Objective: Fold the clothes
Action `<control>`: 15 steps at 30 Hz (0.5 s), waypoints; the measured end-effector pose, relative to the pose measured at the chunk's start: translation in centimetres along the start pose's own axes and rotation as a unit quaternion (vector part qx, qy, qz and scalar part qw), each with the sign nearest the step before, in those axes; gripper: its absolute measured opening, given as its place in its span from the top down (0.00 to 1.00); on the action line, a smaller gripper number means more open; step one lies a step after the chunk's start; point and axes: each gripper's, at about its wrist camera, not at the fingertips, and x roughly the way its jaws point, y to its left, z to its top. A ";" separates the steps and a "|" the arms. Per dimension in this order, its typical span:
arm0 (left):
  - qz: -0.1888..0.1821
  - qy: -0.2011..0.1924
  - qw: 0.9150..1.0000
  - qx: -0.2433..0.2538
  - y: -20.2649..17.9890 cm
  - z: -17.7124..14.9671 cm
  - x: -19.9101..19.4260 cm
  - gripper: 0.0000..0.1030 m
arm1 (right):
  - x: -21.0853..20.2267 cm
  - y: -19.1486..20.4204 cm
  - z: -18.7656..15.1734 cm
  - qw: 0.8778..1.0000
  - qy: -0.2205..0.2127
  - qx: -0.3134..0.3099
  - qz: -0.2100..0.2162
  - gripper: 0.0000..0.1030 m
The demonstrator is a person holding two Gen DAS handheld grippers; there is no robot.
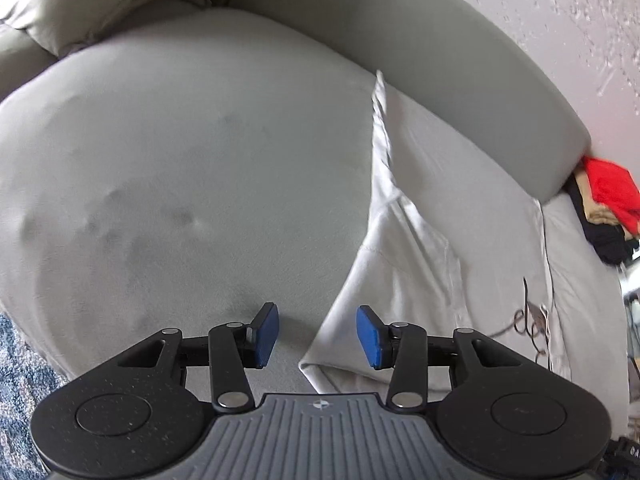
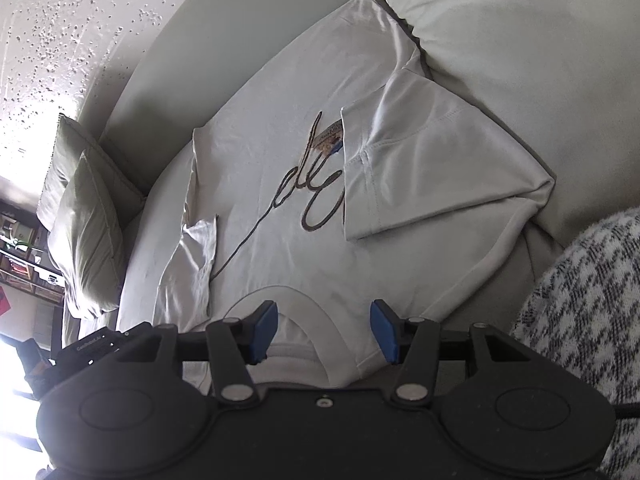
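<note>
shirt (image 2: pixel 304 168): white tee, mid-frame, soft, light, limp; one sleeve folded in
hold: collar (image 2: pixel 296 300), low centre
left gripper (image 1: pixel 317 336): apart, empty
right gripper (image 2: pixel 324 330): apart, empty

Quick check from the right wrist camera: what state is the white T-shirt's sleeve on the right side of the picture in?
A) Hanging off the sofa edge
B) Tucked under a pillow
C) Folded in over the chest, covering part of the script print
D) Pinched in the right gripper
C: the sleeve lies folded over the white T-shirt, hiding the end of the script print; the right gripper is open and empty above the collar.
</note>
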 end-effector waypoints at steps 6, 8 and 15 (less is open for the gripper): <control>-0.005 0.026 1.000 0.006 -0.4 -0.2 0.9 1.00 | 0.1 -0.1 0.1 1.000 0.004 -0.004 0.004 0.49; 0.023 0.009 1.000 0.018 -0.9 -0.7 0.6 1.00 | 0.1 -0.1 0.2 1.000 0.005 -0.006 0.005 0.49; 0.164 -0.059 0.980 0.098 -5.1 -2.6 -1.3 0.93 | -0.5 0.6 0.6 1.000 0.009 -0.021 0.001 0.48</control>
